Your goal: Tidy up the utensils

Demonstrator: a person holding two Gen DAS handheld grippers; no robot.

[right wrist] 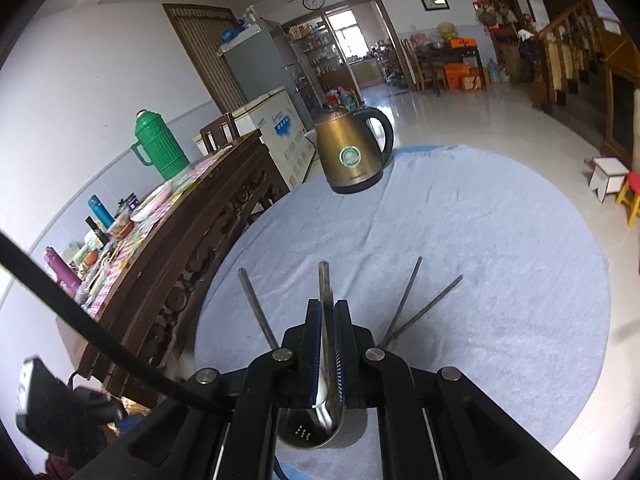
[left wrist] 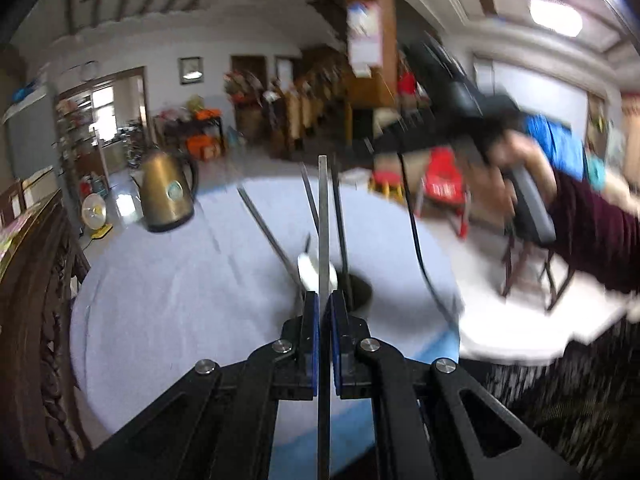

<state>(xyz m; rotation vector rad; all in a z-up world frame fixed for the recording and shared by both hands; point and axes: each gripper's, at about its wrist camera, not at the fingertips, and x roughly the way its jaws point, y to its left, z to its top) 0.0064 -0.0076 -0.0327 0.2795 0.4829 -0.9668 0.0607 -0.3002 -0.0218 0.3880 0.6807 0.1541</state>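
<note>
The flat steel utensil [right wrist: 326, 312] pinched in the right tool [right wrist: 327, 344] hangs just over the metal holder [right wrist: 316, 432] on the bench [right wrist: 480, 280]; it may snag the chopsticks [right wrist: 416, 300] there; the left tool [left wrist: 323, 312], pinching another steel strip [left wrist: 323, 220], could collide.

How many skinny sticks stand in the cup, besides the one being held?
3: one chopstick left of the right gripper, two chopsticks leaning on its right. Others may hide behind it.

Kettle [right wrist: 352, 152] at table's [right wrist: 500, 240] far edge, utensil holder [right wrist: 320, 432] nearer, chopsticks [right wrist: 424, 304] inside
</note>
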